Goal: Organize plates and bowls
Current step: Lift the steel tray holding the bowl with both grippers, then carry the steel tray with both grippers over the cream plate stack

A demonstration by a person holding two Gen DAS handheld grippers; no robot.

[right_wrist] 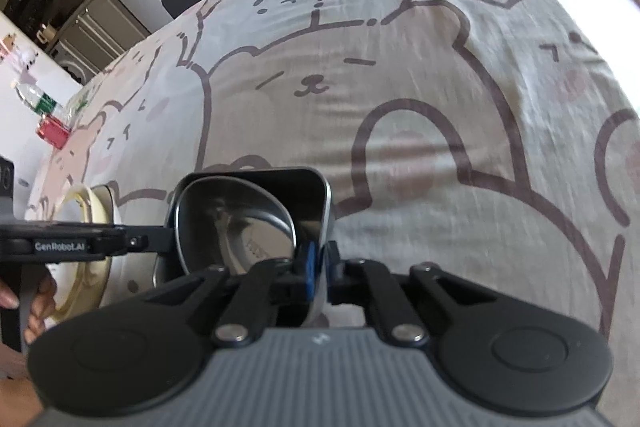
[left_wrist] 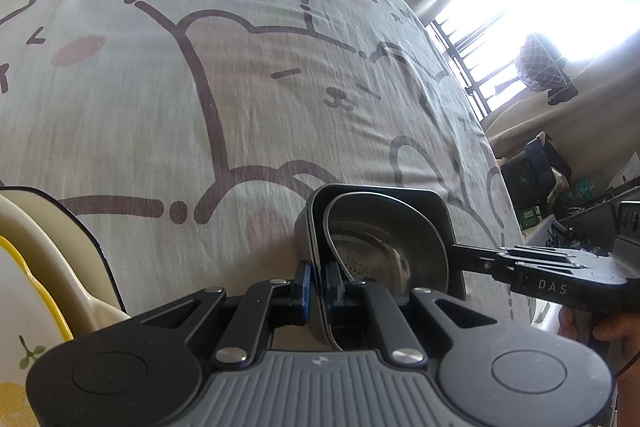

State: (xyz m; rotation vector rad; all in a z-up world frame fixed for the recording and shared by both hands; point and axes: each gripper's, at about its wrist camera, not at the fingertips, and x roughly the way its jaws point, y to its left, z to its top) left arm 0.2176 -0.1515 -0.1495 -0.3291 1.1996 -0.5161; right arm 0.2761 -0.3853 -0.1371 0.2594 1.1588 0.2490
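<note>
Ahead of both my grippers lies the bedsheet (left_wrist: pixel 240 87). Between them hangs a dark square bowl (right_wrist: pixel 308 195) with a steel bowl (right_wrist: pixel 240 219) nested inside. My left gripper (left_wrist: pixel 316 287) pinches both rims; my right gripper (right_wrist: pixel 318 269) pinches the opposite rim. Left of the left gripper, cream plates (left_wrist: pixel 36 255) are cut off.

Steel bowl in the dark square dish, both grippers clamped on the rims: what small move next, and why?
Probably carry the steel bowl and dark square dish toward the cream plates on the left; left gripper and right gripper each pinch a rim.
</note>
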